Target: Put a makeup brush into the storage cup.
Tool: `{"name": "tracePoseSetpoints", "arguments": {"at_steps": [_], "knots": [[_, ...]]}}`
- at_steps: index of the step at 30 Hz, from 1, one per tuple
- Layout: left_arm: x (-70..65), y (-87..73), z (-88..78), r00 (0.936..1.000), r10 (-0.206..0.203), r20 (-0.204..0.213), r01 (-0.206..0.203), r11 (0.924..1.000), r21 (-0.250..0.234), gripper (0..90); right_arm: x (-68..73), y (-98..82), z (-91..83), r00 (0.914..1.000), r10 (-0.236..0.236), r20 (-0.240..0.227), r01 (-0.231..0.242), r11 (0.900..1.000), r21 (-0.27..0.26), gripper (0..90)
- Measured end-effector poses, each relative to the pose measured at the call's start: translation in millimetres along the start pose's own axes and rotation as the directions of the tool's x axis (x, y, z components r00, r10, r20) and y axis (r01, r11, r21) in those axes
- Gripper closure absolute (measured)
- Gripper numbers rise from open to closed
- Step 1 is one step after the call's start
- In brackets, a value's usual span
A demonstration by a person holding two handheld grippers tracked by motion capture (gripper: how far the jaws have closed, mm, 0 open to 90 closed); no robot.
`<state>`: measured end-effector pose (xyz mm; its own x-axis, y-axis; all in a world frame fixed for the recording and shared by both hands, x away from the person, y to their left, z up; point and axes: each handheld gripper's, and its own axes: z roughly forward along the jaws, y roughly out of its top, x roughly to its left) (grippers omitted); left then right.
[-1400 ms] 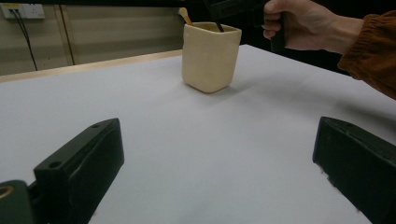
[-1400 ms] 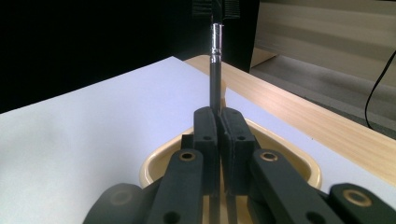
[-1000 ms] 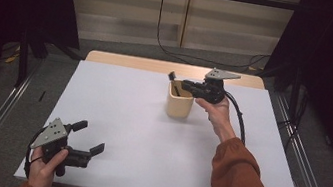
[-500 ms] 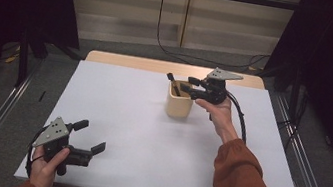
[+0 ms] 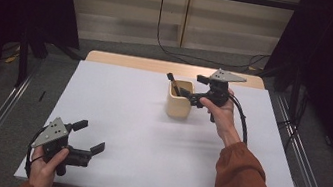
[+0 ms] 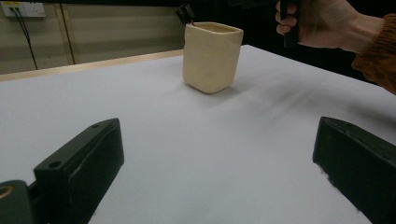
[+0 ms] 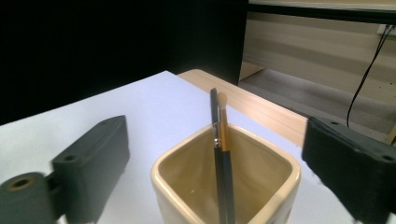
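While the right gripper point(image 5: 185, 93) hangs over the cream cup point(image 5: 179, 99), fingers just spread and empty, two brushes point(image 7: 221, 154) stand near-upright below; left gripper point(image 5: 89, 138) open, far off.

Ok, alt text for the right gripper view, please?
Two thin brushes stand in a cream square cup, leaning on its far rim. The right gripper, jaws open and just widened, hovers over it above the white table.

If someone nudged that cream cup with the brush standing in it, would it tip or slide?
The cream cup looks thick-walled and glazed, so it is probably heavy for its size and would slide on the white table cover rather than tip. Its squarish shape should keep it from rolling. The thin brush leans loosely inside, so it would likely rattle or shift.
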<state>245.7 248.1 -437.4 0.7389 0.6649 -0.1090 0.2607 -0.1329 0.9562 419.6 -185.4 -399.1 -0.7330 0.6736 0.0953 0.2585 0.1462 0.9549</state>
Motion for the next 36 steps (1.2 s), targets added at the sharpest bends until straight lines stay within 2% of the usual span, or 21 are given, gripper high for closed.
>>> {"name": "tracePoseSetpoints", "arguments": {"at_steps": [11, 16, 30, 36], "knots": [[0.3, -0.7, -4.4, 0.9999, -0.007, -0.013, 0.007, 0.9999, -0.009, 1.8, 2.9, -6.5, -9.7, 0.9995, 0.014, 0.029, -0.014, 1.000, 0.001, 3.4], [0.0, -1.0, -4.4, 0.9998, -0.012, -0.015, 0.012, 0.9999, -0.009, 1.8, 6.6, -11.2, -17.4, 0.9971, 0.004, 0.076, -0.004, 1.000, -0.003, 4.6], [1.0, -0.5, -3.4, 0.9998, -0.013, -0.017, 0.012, 0.9998, -0.013, 1.8, 13.4, -18.5, -45.6, 0.9953, 0.008, 0.097, -0.009, 1.000, 0.001, 5.0], [0.8, -0.5, -2.6, 0.9998, -0.017, -0.014, 0.017, 0.9998, -0.014, 1.8, 12.7, -25.6, -59.5, 0.9933, 0.029, 0.112, -0.028, 1.000, -0.008, 5.0]]}}
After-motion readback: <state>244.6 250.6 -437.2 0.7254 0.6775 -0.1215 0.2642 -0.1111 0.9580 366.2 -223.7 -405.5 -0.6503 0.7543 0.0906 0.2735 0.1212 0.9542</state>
